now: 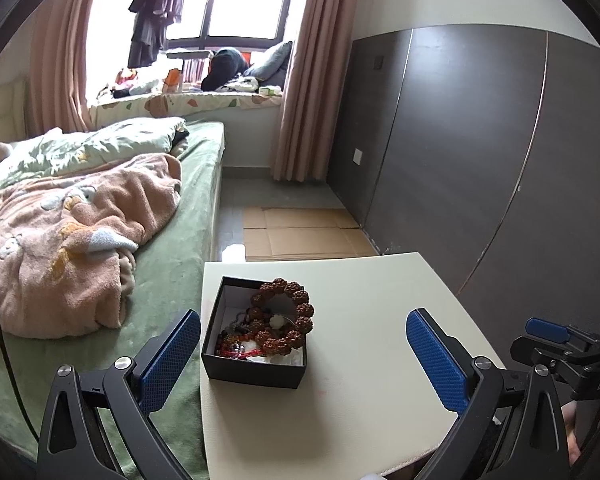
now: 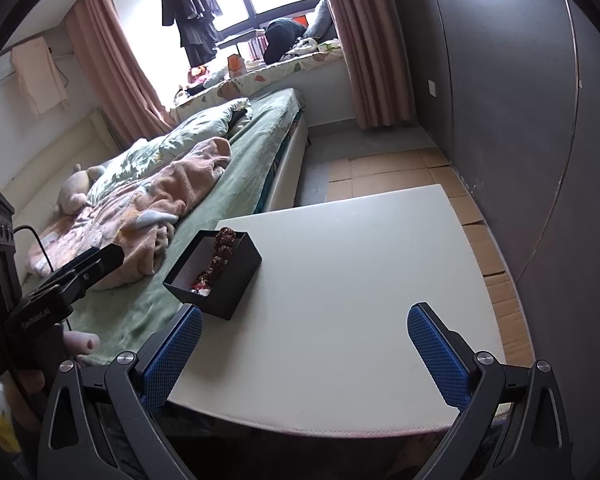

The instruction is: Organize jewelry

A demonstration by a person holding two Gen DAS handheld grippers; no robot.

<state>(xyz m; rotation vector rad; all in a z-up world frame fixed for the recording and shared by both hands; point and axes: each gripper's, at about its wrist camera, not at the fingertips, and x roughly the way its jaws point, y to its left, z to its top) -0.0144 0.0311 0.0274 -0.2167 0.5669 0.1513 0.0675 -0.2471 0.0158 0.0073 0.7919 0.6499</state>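
Left wrist view: the left gripper hovers above the near part of the white rectangular table, jaws spread wide and empty. The small black open-topped cardboard box stands on the table's left portion, close to the edge facing the green-covered bed. Inside it lie a chunky brown beaded bracelet, propped against the right wall and rising over the rim, and a tangle of smaller dark and red bead strands. The jewelry appears already collected, or not yet taken out; the step is judged an approach or pause. The next move calls for centring the jaws on the bracelet or on a box wall before closing. The strands cannot be told apart. The right gripper shows only partly at the right edge.

Right wrist view: the right gripper is likewise wide open and empty over bare tabletop, the box ahead and to its left. The box's near wall hides most of the contents. The left gripper appears side-on; its jaw gap cannot be judged here.
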